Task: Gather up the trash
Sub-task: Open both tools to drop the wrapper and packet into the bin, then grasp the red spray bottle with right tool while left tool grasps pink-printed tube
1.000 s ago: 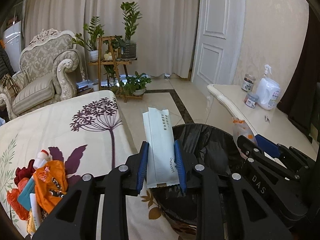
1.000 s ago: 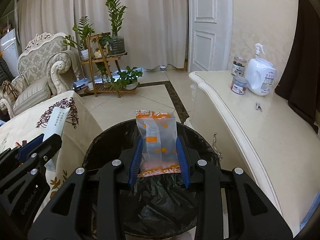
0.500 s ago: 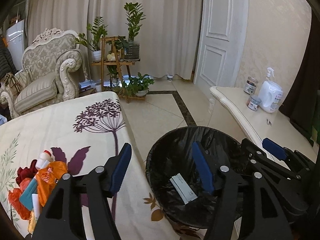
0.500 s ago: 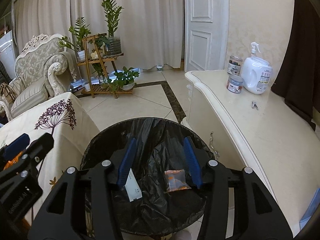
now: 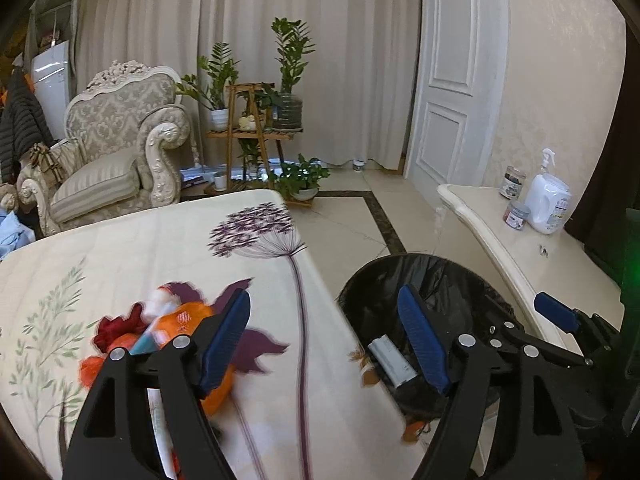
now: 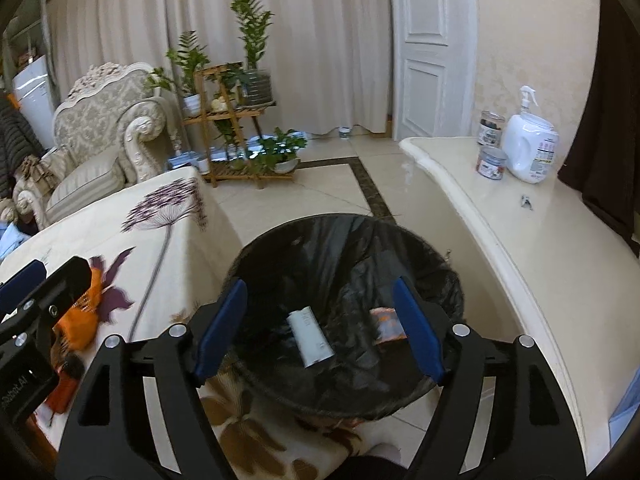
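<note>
Both tools have just been opening and hold nothing. Below the right tool (image 6: 320,328) the bin (image 6: 440,276) holds the white wrapper (image 6: 310,336) and orange packet (image 6: 390,326). More trash (image 5: 176,320) lies on the table (image 5: 120,248) under the left tool (image 5: 324,340).

The bin (image 6: 344,280) sits straight ahead under my right gripper (image 6: 320,328), with the long wrapper (image 6: 310,336) and the snack packet (image 6: 390,324) lying in it. To its left is the table (image 5: 160,248), where the trash pile (image 5: 168,328) lies behind my left gripper (image 5: 324,340); the counter (image 6: 520,240) runs along the bin's right.

Home living room: armchair (image 5: 116,160), curtains (image 5: 240,52), houseplants (image 5: 288,64).
</note>
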### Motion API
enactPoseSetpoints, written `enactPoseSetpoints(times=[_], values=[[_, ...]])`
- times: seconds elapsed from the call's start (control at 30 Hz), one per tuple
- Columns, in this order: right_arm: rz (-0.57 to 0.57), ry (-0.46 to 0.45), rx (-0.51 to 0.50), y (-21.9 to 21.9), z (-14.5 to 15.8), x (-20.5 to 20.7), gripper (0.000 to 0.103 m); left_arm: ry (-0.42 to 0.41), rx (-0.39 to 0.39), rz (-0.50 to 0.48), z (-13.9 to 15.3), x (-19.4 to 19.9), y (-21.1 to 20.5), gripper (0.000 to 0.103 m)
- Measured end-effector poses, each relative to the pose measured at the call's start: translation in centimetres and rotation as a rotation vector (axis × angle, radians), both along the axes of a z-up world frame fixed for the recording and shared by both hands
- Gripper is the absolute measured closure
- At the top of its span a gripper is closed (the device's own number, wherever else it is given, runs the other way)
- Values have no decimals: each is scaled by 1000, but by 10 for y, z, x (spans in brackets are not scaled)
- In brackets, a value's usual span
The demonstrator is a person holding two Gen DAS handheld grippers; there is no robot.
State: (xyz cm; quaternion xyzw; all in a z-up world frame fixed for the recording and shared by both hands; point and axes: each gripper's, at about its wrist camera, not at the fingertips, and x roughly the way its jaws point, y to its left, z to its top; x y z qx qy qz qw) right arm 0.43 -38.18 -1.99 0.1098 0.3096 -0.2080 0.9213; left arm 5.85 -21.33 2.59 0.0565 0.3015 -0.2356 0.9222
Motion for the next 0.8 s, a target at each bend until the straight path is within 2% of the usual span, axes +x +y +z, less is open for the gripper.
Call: enactPoseSetpoints(times=[0.33, 0.53, 0.8], values=[[119, 11, -12, 65, 3, -4, 29, 20, 20, 111, -4, -18, 79, 29], [165, 28, -13, 89, -3, -5, 29, 61, 54, 170, -26, -29, 125, 29], [224, 51, -15, 115, -8, -4, 29, 118, 63, 190, -49, -30, 151, 29]])
